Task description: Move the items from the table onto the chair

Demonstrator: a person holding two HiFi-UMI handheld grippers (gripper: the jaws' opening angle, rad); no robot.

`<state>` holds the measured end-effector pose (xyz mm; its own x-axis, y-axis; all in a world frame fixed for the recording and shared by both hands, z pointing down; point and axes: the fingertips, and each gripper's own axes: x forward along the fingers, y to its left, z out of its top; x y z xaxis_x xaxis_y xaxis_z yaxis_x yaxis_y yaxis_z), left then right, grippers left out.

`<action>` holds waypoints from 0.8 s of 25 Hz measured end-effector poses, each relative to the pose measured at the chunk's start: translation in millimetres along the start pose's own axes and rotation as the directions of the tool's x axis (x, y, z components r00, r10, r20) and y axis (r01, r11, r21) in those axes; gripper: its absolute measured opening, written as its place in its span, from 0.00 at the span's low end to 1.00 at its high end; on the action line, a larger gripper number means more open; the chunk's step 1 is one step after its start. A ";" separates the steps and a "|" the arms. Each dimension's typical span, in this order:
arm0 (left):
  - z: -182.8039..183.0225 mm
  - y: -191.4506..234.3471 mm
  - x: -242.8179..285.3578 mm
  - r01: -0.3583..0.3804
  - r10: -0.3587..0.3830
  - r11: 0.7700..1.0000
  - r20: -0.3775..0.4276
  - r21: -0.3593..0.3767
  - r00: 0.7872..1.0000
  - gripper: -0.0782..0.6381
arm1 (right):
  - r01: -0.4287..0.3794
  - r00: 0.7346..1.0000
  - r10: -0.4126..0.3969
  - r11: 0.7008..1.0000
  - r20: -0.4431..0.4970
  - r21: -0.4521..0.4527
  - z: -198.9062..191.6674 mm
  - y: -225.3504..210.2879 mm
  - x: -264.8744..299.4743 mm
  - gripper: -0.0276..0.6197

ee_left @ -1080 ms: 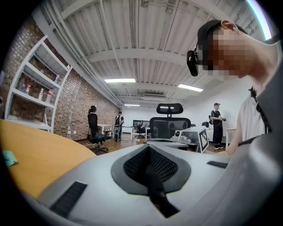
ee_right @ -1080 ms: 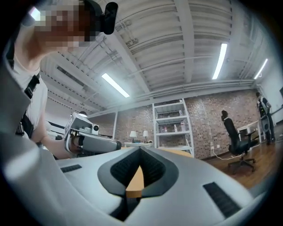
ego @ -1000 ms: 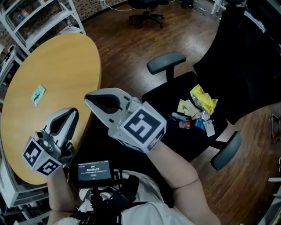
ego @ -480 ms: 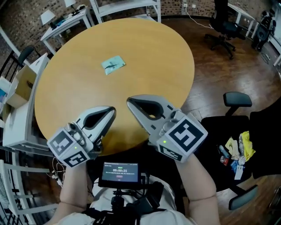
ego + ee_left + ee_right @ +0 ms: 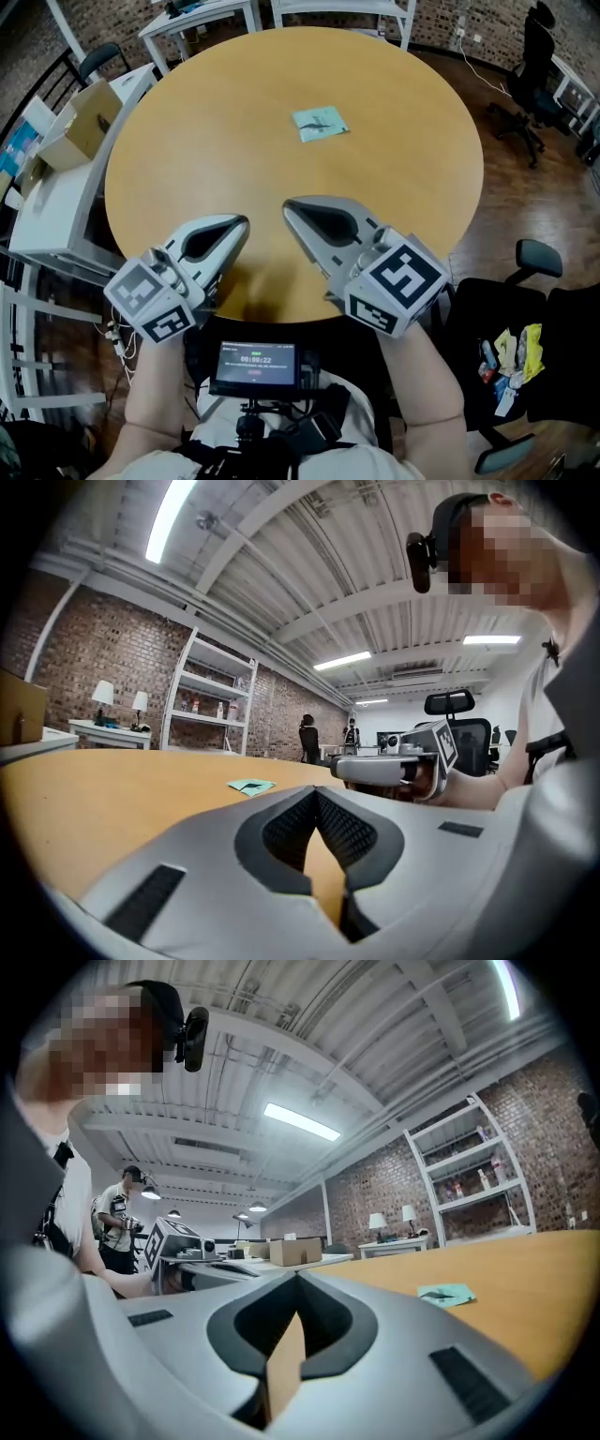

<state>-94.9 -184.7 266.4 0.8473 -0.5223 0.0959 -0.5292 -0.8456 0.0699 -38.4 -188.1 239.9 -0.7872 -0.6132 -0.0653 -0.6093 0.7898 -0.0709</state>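
Observation:
A small teal packet lies flat on the far half of the round wooden table. It also shows in the left gripper view as a teal packet and in the right gripper view as a teal packet, well ahead of both jaws. My left gripper and right gripper hover side by side over the table's near edge, both shut and empty. Their tips meet in the left gripper and the right gripper own views. The black office chair stands at the lower right with a pile of small items on its seat.
A cardboard box rests on a white side table to the left. White desks stand behind the table, and another office chair at the far right. A small screen hangs at the person's chest.
The view has swung from the chair round to the table. Both grippers have come over the table's near edge, side by side, still shut and empty. The chair now sits at the lower right.

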 end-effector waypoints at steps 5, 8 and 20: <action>-9.2 18.5 -4.7 -0.041 0.042 0.998 -0.028 0.040 0.999 0.12 | -0.016 0.999 0.016 1.000 -0.029 -0.001 -7.3 2.0 22.5 0.04; -9.3 23.0 -4.8 -0.041 0.043 0.998 -0.034 0.049 0.998 0.13 | -0.019 0.999 0.019 1.000 -0.041 -0.002 -6.0 1.9 30.4 0.04; -16.2 22.9 -0.6 -0.009 0.011 0.999 -0.065 0.035 0.998 0.12 | -0.013 0.998 0.012 1.000 -0.069 -0.013 -9.6 2.2 37.6 0.04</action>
<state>-108.3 -201.9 284.0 0.8368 -0.5234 0.1607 -0.5348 -0.8443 0.0346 -70.2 -209.2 246.8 -0.7993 -0.6009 0.0025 -0.6000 0.7979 -0.0575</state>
